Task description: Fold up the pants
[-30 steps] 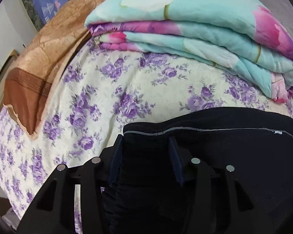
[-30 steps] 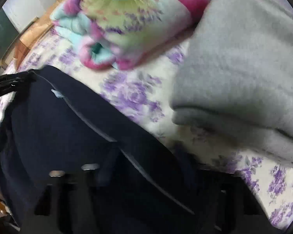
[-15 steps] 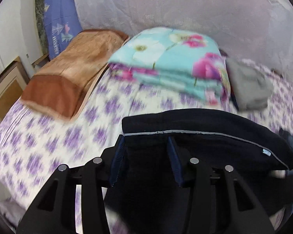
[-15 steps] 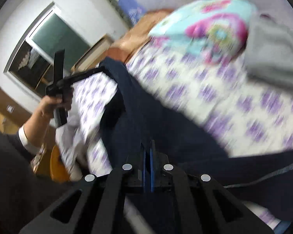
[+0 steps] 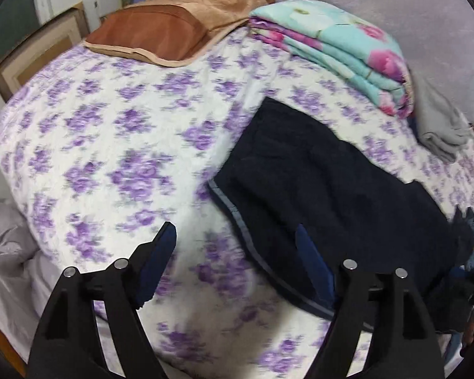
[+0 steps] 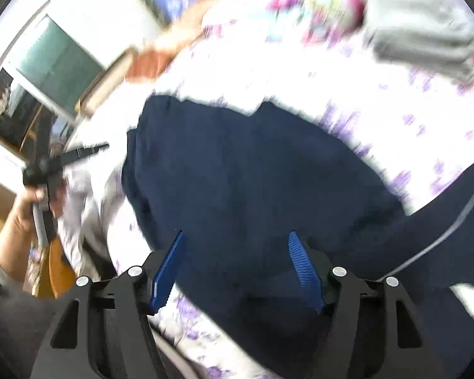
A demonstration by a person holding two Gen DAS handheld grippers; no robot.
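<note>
Dark navy pants (image 5: 325, 183) with a thin grey side stripe lie on the bed with the purple-flowered sheet (image 5: 117, 145). My left gripper (image 5: 235, 237) is open and empty, held above the sheet at the pants' near left edge. In the right wrist view the pants (image 6: 252, 173) spread under my right gripper (image 6: 235, 246), which is open and empty just above the cloth. The left gripper and the hand that holds it also show in the right wrist view (image 6: 47, 164) at the far left, off the pants.
A brown pillow (image 5: 173, 25), a folded turquoise floral quilt (image 5: 338, 47) and a folded grey garment (image 5: 439, 123) lie along the far side of the bed. A wooden frame (image 5: 34, 57) stands at the left. The bed's near edge drops off below my left gripper.
Both grippers have opened and let go of the pants, which now lie flat on the bed. Both grippers have pulled back from the cloth.
</note>
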